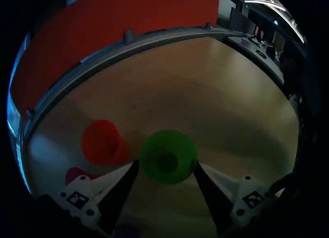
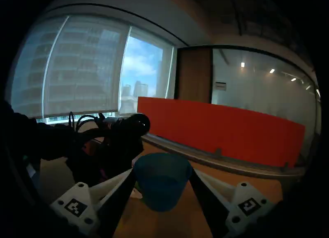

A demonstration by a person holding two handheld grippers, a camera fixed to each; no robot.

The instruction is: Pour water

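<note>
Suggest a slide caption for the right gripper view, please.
Right gripper grips a blue cup over a wooden table, with an orange partition and windows behind.

A cup [image 1: 167, 162] is being gripped by the left gripper [image 1: 165, 164] over the table [image 1: 214, 98], a second cup [image 1: 102, 142] just left of it. A third cup [image 2: 162, 182] is being gripped by the right gripper [image 2: 162, 171], before a partition [image 2: 230, 127].

1. Right hand-held gripper [image 2: 162, 172]: both fingers press the sides of an upright blue cup [image 2: 162, 184].
2. Tabletop [image 2: 164, 223]: wooden, seen below the cup.
3. Red partition [image 2: 230, 127]: stands along the tabletop's far edge.
4. Window [image 2: 82, 65]: upper left.
</note>
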